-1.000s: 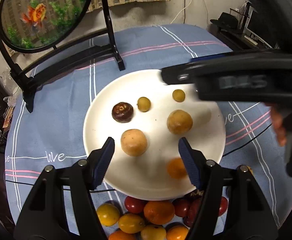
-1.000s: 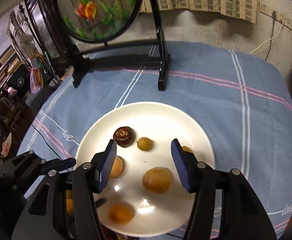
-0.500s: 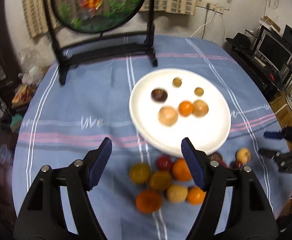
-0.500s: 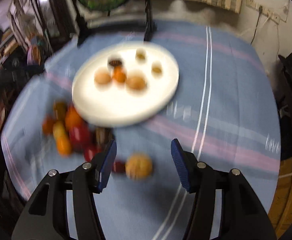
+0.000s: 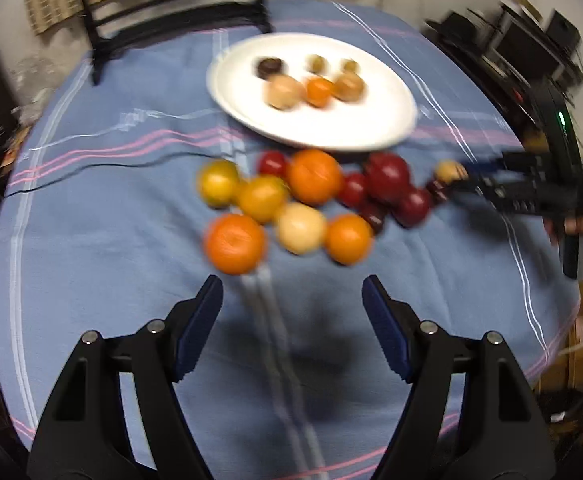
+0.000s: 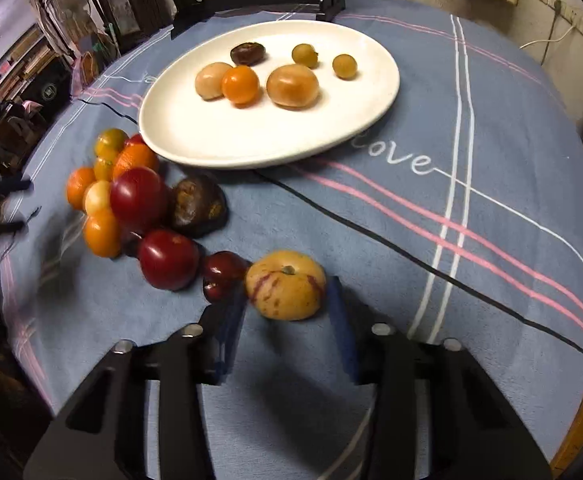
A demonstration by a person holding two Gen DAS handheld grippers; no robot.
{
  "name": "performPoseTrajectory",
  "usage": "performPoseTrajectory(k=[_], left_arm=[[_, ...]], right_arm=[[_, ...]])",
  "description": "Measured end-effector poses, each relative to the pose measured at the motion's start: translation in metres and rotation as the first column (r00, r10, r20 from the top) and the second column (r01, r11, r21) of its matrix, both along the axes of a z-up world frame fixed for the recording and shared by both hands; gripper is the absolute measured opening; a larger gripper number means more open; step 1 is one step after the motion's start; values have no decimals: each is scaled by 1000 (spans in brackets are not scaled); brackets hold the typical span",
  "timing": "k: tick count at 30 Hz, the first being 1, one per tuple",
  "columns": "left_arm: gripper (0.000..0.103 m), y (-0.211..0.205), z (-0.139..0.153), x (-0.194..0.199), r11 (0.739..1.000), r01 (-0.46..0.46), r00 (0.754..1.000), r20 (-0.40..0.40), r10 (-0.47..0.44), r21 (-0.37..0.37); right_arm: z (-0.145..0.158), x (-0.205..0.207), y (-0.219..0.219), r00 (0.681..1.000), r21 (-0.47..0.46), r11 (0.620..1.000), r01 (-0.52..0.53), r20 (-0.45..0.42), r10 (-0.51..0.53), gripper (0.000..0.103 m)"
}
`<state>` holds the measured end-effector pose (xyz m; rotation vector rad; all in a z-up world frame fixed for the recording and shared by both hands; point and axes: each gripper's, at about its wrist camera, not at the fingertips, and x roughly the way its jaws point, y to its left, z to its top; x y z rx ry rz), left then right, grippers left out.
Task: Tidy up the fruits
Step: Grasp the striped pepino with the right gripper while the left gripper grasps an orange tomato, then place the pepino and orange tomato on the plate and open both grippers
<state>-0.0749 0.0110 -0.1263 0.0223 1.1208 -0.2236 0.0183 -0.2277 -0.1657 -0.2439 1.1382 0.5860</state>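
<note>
Lying between the right tongs, a yellow fruit

One plate; six fruits aboard

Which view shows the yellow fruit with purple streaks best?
The right wrist view: the yellow streaked fruit lies sharp and close between the right gripper fingers, which have just been closing. The left wrist view shows it only small and blurred at that gripper's tip.

Both tools are matte black plastic. The left gripper has two broad arms with silver screws and blue ribbed fingers. The right gripper matches it, its side bearing a small green light.
</note>
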Motion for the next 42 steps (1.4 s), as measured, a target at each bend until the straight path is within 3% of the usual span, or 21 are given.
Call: performPoseTrajectory(k=[6,8,10,14,26,29,34,39,41,42], left_arm=[[73,-39,-29,15,1000,-17,999,-41,16,-23],[65,-42,-39,27,997,-60,996,-66,57,-39],[40,-42,-49,38,994,-99,991,-99,94,-53],[37,-40,-54,48,987,-142,985,-114,133,-75],[36,-25,5,21,993,-73,997,21,75,-89],[25,-19,25,30,995,-57,995,75,63,-85],[25,-19,54,59,998,-22,986,166,32,-61],[25,-15,66,97,998,-24,983,181,35,-62],[33,-11,73,92,996,31,982,190,-15,-80],[52,-13,72,86,995,68,982,183,-54,-69]], right_arm=[[13,-9,-9,1000,36,999,20,-5,-20,41],[18,-11,-15,999,56,998,38,-5,-37,41],[22,-15,-18,999,64,997,39,-4,-39,41],[23,-21,-23,999,74,996,47,-6,-46,41],[30,-36,-20,998,115,992,58,0,-59,41],[39,-35,-15,998,125,990,57,17,-60,41],[72,-14,-2,994,165,985,52,88,-67,41],[100,12,19,987,200,979,36,145,-66,41],[108,12,28,986,206,978,-1,162,-34,41],[109,11,31,987,207,978,-14,162,-20,41]])
